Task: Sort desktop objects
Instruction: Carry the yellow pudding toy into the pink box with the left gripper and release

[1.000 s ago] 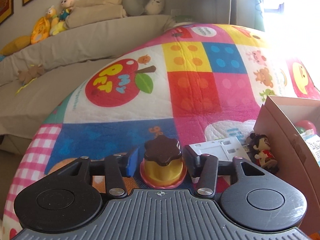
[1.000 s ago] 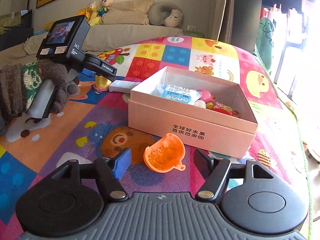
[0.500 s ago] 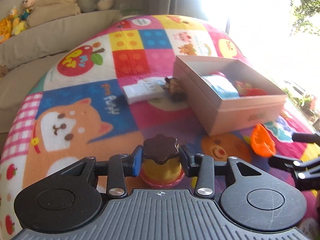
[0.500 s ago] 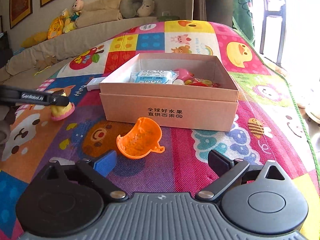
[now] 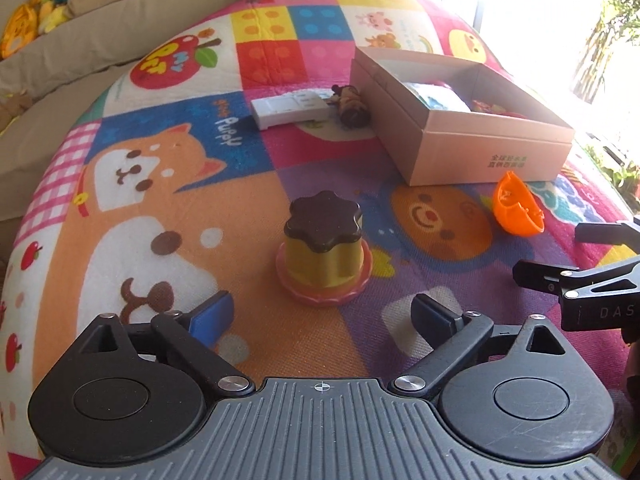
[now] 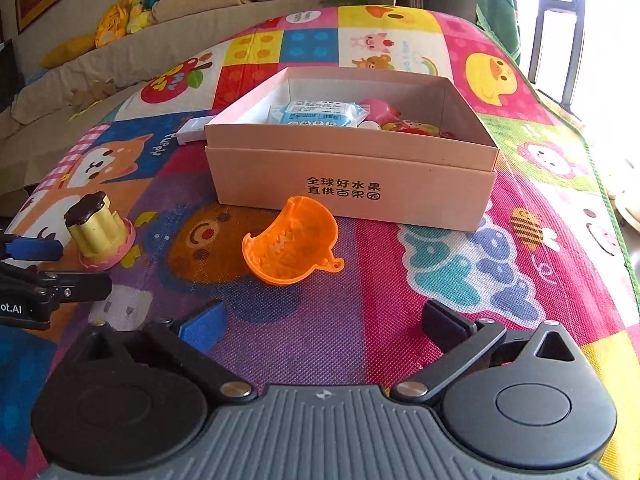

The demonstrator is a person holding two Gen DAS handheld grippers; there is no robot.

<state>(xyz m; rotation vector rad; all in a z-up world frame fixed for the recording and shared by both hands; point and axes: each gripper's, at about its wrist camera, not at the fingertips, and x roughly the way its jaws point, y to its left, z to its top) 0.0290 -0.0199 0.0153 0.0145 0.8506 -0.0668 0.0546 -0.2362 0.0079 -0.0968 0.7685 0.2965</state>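
One toy pudding (image 5: 324,250) stands upright on the patterned play mat (image 5: 160,216), its dark flower-shaped top up and its pink saucer flat on the mat. It sits just ahead of the left gripper (image 5: 320,316), whose jaws are opening and now stand wide; the pudding is ahead of the pads, which do not touch it.

One orange half shell (image 6: 292,240) lies on the mat just in front of the single pink cardboard box (image 6: 352,184), tipped with its hollow side facing up and toward the right wrist camera and a small tab sticking out to the right in that view. The right gripper (image 6: 320,324) is also opening, its jaws wide with nothing between them, and the shell lies ahead of them.

The box is open at the top and holds one blue-and-white packet (image 6: 316,114) and a few red and pink toys, too crowded together to count. Behind the box on the left, one white flat rectangular piece (image 5: 290,110) lies with its long axis running across the left wrist view, and one small dark-haired figurine (image 5: 352,106) lies between its end and the box wall.
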